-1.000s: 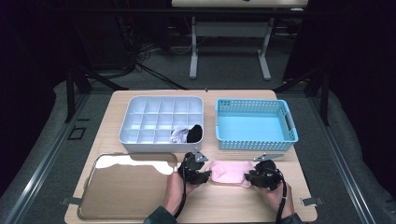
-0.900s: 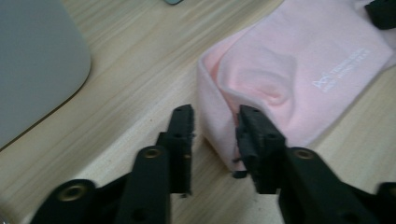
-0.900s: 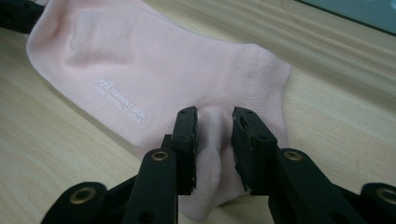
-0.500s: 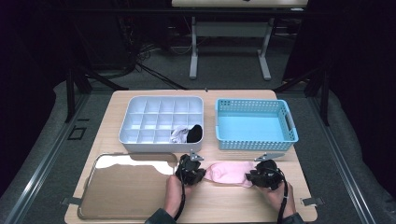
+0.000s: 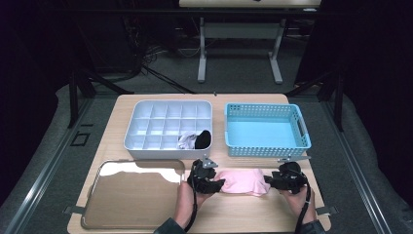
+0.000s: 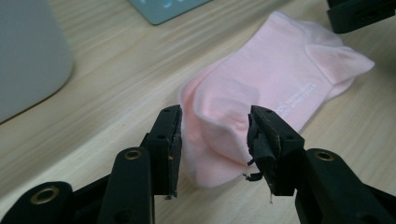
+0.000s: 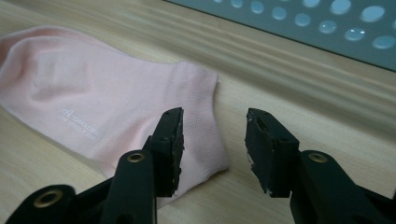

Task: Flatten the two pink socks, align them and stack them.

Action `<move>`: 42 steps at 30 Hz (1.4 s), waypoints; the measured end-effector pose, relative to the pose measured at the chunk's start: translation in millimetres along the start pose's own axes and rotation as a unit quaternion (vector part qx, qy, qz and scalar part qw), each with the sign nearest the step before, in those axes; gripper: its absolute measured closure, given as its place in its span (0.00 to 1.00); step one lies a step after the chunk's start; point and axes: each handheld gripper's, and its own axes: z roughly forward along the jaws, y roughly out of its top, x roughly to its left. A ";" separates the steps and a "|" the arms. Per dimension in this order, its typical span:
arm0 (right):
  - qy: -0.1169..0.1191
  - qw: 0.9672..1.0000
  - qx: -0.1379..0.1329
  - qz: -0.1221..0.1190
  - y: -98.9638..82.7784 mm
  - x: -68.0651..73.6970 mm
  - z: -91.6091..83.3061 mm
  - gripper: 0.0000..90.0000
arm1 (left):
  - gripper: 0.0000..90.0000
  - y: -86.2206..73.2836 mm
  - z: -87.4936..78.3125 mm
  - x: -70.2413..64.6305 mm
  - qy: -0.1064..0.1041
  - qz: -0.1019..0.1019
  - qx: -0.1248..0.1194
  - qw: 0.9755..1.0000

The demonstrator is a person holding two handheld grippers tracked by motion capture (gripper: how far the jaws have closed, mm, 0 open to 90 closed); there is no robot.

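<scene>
1. Jaws of the left tool (image 6: 215, 135) had just been opening and stood apart around the folded end of the pink cotton sock (image 6: 275, 79), released.
2. Jaws of the right tool (image 7: 214, 135) had likewise just been opening; they stood released at the sock's other edge, one jaw over the fabric.
3. Sock lay flat on the wooden counter (image 5: 243, 214), between both tools, just before the light-blue perforated plastic basket (image 5: 265, 146).
4. White compartment tray (image 5: 168, 124) sat beside the basket.

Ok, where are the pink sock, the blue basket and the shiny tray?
Pink cotton sock (image 5: 241, 181), high view, its middle.
Light blue plastic basket (image 5: 265, 152), high view, its near wall.
Shiny metal tray (image 5: 131, 200), high view, its bare floor.
</scene>
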 end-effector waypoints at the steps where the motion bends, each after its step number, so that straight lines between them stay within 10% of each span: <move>1: 0.002 1.000 0.006 -0.002 -0.2 0.2 3.1 0.62 | 0.60 0.7 3.4 -1.1 0.001 0.001 0.009 1.000; 8: 0.002 1.000 0.025 -0.006 -2.3 2.1 12.2 0.74 | 0.71 -0.3 18.6 -0.9 0.008 0.008 0.047 0.999; 18: 0.005 1.000 0.011 -0.005 -3.7 5.1 8.1 0.93 | 0.94 -1.6 17.8 0.4 0.011 0.013 0.036 0.999; 34: 0.022 1.000 0.000 -0.007 6.0 25.3 -3.3 0.91 | 0.91 -4.0 -7.5 23.7 -0.001 -0.031 0.005 1.000; 42: 0.029 1.000 0.005 -0.003 -2.8 22.6 14.9 0.73 | 0.63 -7.6 -9.4 27.0 0.028 -0.037 0.001 0.999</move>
